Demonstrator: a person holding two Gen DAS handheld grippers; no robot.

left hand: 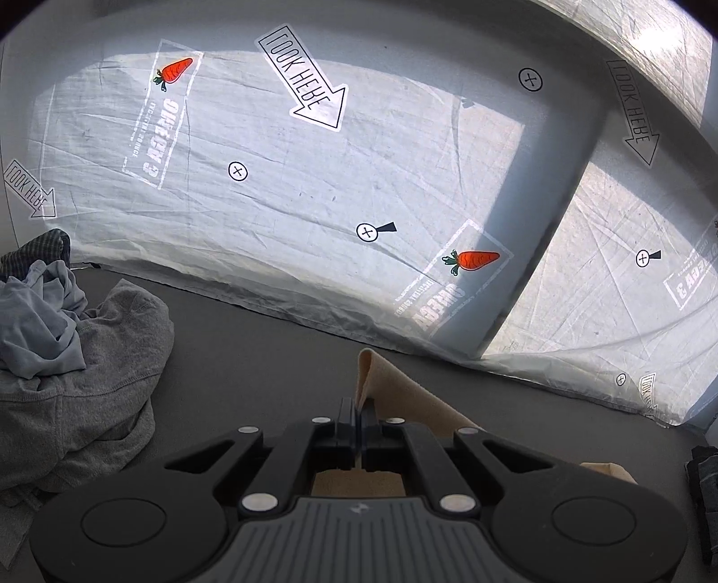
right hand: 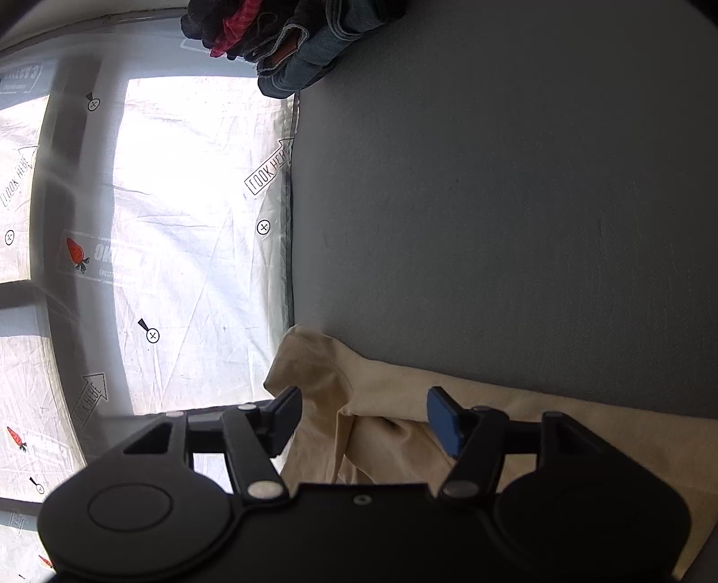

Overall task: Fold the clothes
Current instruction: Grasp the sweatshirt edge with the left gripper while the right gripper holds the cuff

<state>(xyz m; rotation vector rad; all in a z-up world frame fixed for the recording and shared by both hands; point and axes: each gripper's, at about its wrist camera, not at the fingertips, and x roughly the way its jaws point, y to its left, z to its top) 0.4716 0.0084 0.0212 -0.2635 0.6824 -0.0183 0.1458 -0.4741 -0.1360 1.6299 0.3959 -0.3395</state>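
A beige garment [left hand: 395,394] lies on the grey tabletop [left hand: 251,341]. My left gripper [left hand: 358,410] is shut on a raised edge of it, and a pointed flap of the cloth stands up just past the fingertips. In the right wrist view the same beige garment [right hand: 404,403] spreads flat at the table's edge, with a folded ridge under the jaws. My right gripper [right hand: 363,415] hovers over it with its jaws wide apart, the pads clear of the cloth, the blue pad [right hand: 442,419] bare.
A heap of grey and pale blue clothes [left hand: 67,358] sits at the left of the table. Dark jeans and a red-and-black item [right hand: 278,36] are piled at the far corner. A printed white sheet [left hand: 314,179] covers the floor beyond the table edge.
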